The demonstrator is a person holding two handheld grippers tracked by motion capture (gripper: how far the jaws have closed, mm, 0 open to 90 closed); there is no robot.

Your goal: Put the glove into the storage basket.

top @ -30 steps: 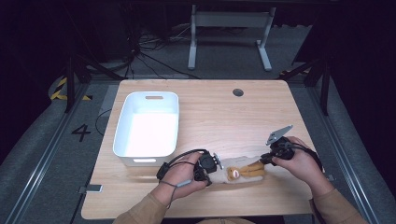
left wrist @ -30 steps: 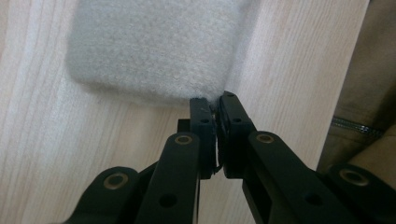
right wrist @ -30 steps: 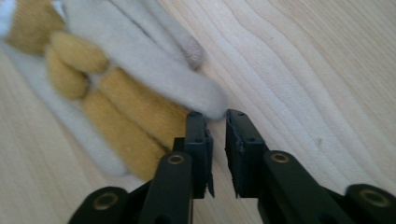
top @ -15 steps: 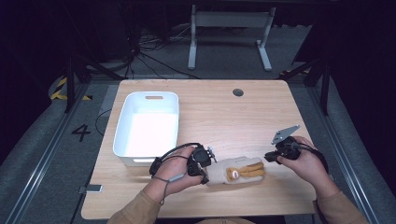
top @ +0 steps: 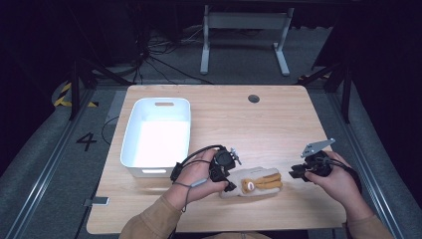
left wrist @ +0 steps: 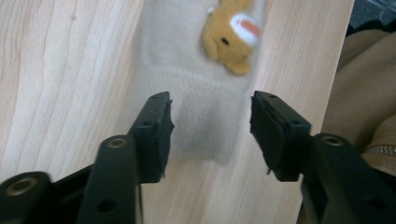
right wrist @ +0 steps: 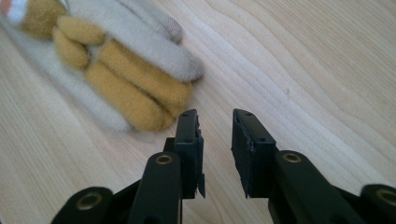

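Glove released near the table's front edge, both tools parted

The left tool (left wrist: 210, 126), jaws just opened wide, hovers over the cuff of the glove (top: 254, 182); the right tool (right wrist: 215, 140), jaws just opened narrowly with nothing between them, sits just beside its fingertips. The glove is beige fleece with tan fingers and a bear face. Bare table (top: 259, 129) stretches toward the back edge; a white bin (top: 158, 132) stands at the left edge.

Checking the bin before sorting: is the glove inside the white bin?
No, the glove lies on the wooden table, beside the white bin.
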